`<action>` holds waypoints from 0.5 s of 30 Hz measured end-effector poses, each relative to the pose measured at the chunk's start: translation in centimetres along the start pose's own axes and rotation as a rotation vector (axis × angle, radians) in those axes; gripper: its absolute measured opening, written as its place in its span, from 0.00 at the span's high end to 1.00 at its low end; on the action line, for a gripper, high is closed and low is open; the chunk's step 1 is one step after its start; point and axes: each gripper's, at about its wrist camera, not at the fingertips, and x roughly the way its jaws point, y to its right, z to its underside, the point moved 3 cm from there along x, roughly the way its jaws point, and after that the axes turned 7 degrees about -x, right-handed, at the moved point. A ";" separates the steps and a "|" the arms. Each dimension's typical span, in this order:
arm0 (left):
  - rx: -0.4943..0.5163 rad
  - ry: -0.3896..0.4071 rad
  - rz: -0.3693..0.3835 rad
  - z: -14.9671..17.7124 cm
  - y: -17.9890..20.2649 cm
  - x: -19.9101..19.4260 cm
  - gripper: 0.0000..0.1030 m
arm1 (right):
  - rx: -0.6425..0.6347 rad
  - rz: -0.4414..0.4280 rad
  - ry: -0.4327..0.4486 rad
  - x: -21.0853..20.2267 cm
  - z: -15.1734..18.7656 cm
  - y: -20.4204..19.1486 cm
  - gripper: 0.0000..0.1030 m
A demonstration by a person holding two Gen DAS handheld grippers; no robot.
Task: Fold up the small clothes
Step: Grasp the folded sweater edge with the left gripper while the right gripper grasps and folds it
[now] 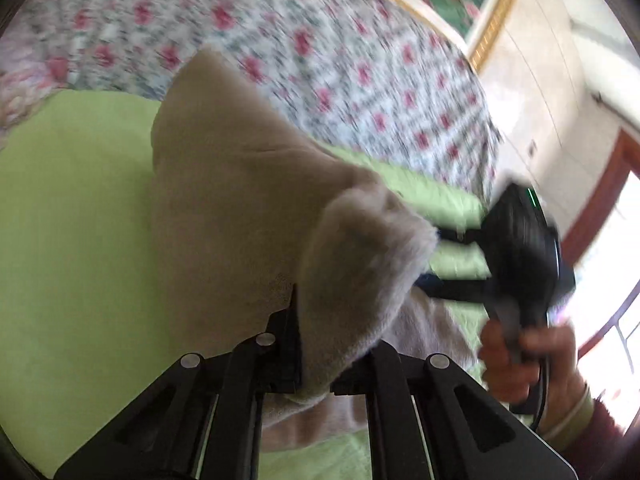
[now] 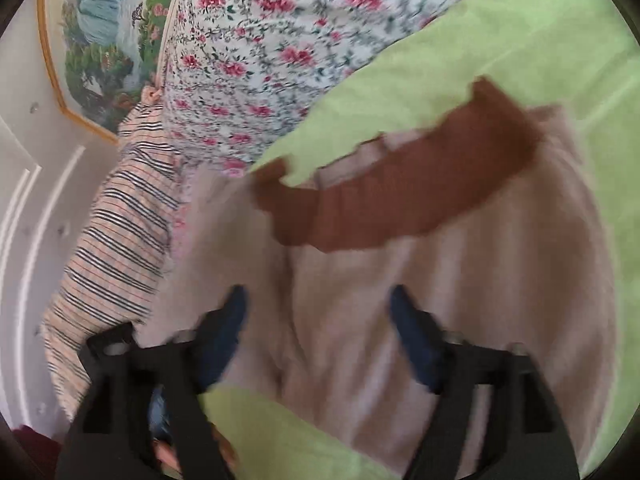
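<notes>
A green sheet [image 1: 72, 208] is spread over a flowered bedspread [image 1: 320, 52]. The fuzzy beige garment [image 1: 240, 184] is pinched and lifted by the closed left gripper [image 1: 316, 364]. The right gripper [image 2: 320, 312] is held wide apart, empty, above the cloth. Details are blurred.

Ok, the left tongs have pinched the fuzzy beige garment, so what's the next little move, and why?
Probably carry the pinched edge across and lay it over the rest. The left tongs are shut on the beige garment, lifted off the green sheet; the right tongs stand open above it, holding nothing, free to smooth.
</notes>
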 end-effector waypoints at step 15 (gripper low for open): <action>0.092 -0.085 0.017 1.1 2.3 3.4 0.94 | -0.121 0.066 -0.081 6.0 -5.1 -1.4 0.84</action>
